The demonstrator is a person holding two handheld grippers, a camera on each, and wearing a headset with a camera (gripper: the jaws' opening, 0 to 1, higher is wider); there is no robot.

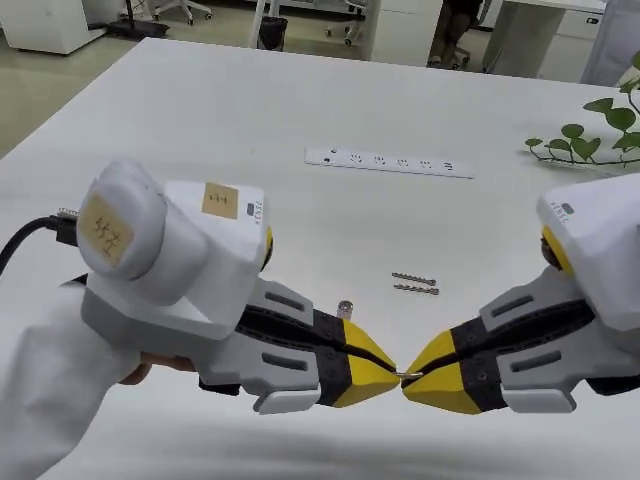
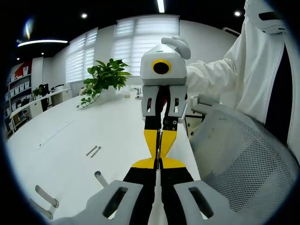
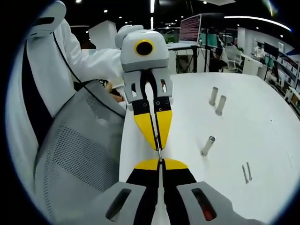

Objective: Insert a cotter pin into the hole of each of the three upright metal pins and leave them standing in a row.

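An office: white desk (image 1: pixel 300 130), mesh chair (image 2: pixel 243 154), monitor (image 3: pixel 190 28), window blinds (image 2: pixel 140 37).

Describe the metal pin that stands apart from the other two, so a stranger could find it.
Start at the white table, in the right gripper view. Two metal pins stand close together far back; the third metal pin stands alone, nearer the camera.

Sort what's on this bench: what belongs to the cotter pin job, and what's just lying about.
For the job:
- three metal pins
- cotter pin, pinched between left gripper and right gripper
- two loose cotter pins

Lying about:
- power strip
- plant
- mesh chair
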